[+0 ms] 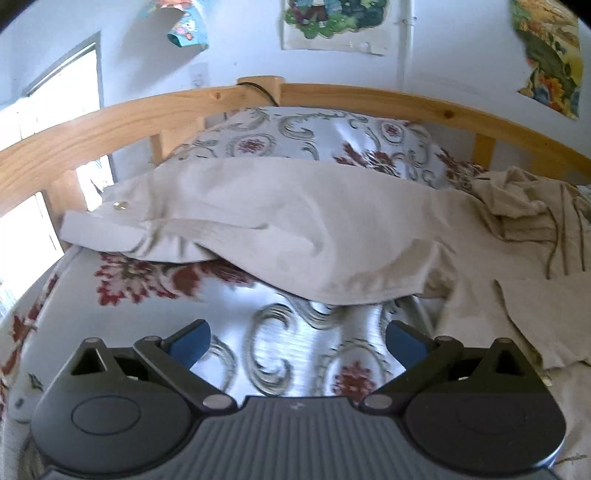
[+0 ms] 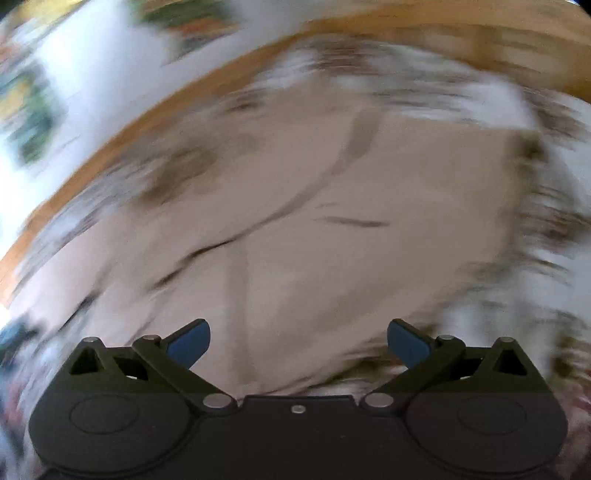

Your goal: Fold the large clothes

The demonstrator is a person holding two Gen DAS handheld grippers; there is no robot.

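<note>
A large beige garment (image 1: 295,229) lies spread across the bed, its buttoned waistband end at the left and a crumpled part (image 1: 524,214) at the right. My left gripper (image 1: 297,341) is open and empty, above the bedspread just short of the garment's near edge. The right wrist view is heavily motion-blurred. In it my right gripper (image 2: 298,341) is open and empty over the beige garment (image 2: 314,221).
The bed has a floral bedspread (image 1: 280,354) and a matching pillow (image 1: 314,136) behind the garment. A wooden headboard rail (image 1: 110,125) curves along the back. Posters hang on the white wall (image 1: 332,22). A bright window (image 1: 55,99) is at the left.
</note>
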